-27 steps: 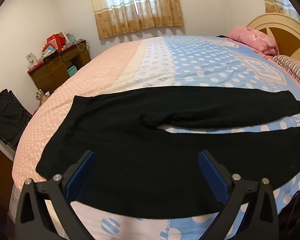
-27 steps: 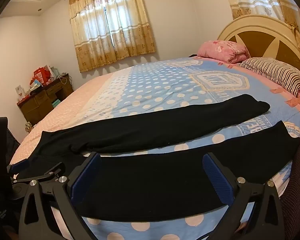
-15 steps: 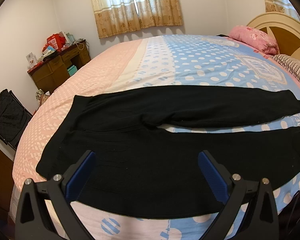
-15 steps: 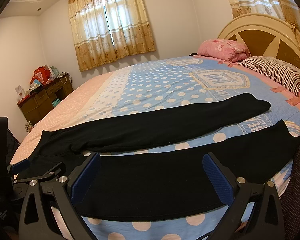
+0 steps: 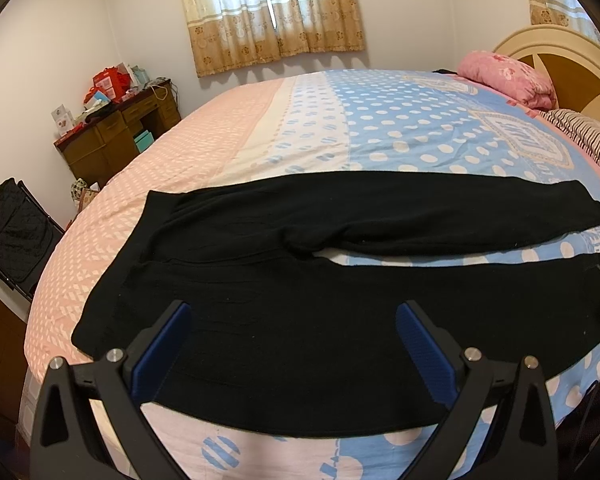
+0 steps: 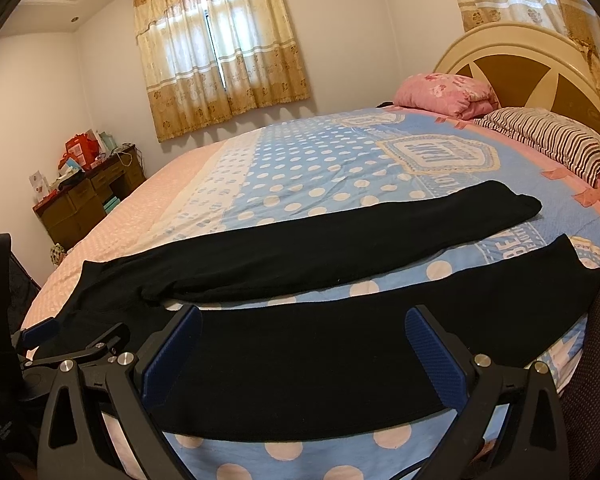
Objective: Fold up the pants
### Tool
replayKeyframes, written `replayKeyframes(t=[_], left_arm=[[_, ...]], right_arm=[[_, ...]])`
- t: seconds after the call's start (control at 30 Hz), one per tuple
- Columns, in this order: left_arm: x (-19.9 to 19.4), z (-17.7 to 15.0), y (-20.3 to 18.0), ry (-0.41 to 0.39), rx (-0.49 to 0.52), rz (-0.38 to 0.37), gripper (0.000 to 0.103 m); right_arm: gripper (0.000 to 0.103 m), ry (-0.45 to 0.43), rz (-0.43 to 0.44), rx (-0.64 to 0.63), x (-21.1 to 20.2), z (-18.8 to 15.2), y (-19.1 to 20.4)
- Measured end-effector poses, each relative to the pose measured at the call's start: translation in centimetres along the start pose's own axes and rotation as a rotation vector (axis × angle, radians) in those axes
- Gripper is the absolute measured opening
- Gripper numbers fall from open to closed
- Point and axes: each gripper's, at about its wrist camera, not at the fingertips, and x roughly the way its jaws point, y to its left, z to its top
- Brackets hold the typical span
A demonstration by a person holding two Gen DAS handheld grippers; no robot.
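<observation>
Black pants (image 5: 300, 320) lie spread flat on the bed, waistband at the left, both legs running right with a gap between them. They also show in the right wrist view (image 6: 320, 352). My left gripper (image 5: 294, 344) is open and empty above the near leg close to the waist end. My right gripper (image 6: 302, 348) is open and empty above the near leg further right. The left gripper (image 6: 72, 340) shows at the left edge of the right wrist view.
The bed (image 5: 380, 132) has a pink and blue polka-dot cover. A pink pillow (image 6: 448, 94) and a striped pillow (image 6: 552, 140) lie by the headboard (image 6: 520, 64). A cluttered wooden desk (image 5: 116, 136) stands by the far wall. A black folding chair (image 5: 12, 232) is left of the bed.
Both grippers have stayed open and nearly still; the views have shifted only slightly. The pants have not moved.
</observation>
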Motion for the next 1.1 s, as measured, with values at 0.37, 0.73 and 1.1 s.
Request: replayKeyframes(t=[0.37, 0.73, 1.1], left_arm=[[0.0, 0.0, 0.0, 0.002, -0.001, 0.0, 0.103], [0.7, -0.2, 0.0, 0.019, -0.006, -0.001, 0.103], [3.4, 2.4, 5.5, 0.08, -0.092, -0.095, 0.103]], right_arm=[[0.102, 0.01, -0.004, -0.005, 0.2, -0.1, 0.1], [0.102, 0.025, -0.005, -0.008, 0.8, -0.2, 0.0], [0.102, 0.098, 0.077, -0.132, 5.1, 2.7, 0.5]])
